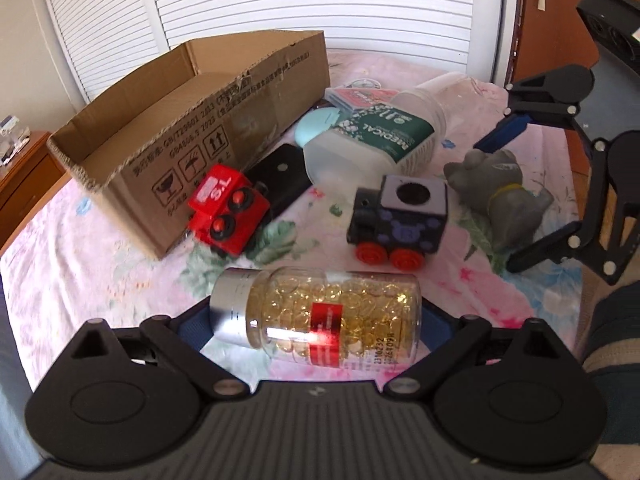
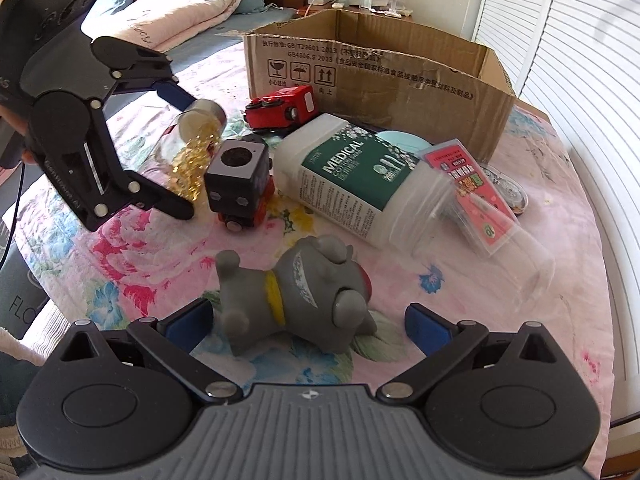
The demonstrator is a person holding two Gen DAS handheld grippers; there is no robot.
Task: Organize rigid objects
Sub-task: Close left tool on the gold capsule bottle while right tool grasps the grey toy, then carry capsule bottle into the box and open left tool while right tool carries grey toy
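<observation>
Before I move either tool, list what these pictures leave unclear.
- Inside of the cardboard box: both views see only its walls; contents unknown.
- Black flat object, left view: partly behind the red toy train; identity unclear.
- Teal round item, right view: mostly covered by the cotton swab jar.
- Small object behind the pink packet, right view: too hidden to name.

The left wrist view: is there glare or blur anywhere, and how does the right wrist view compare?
Left wrist view: a bright glare streak on the clear capsule bottle with silver cap; the red toy train is slightly blurred. Right wrist view: the grey rubber animal toy looks sharp; the slatted doors bend at the edges.
</observation>
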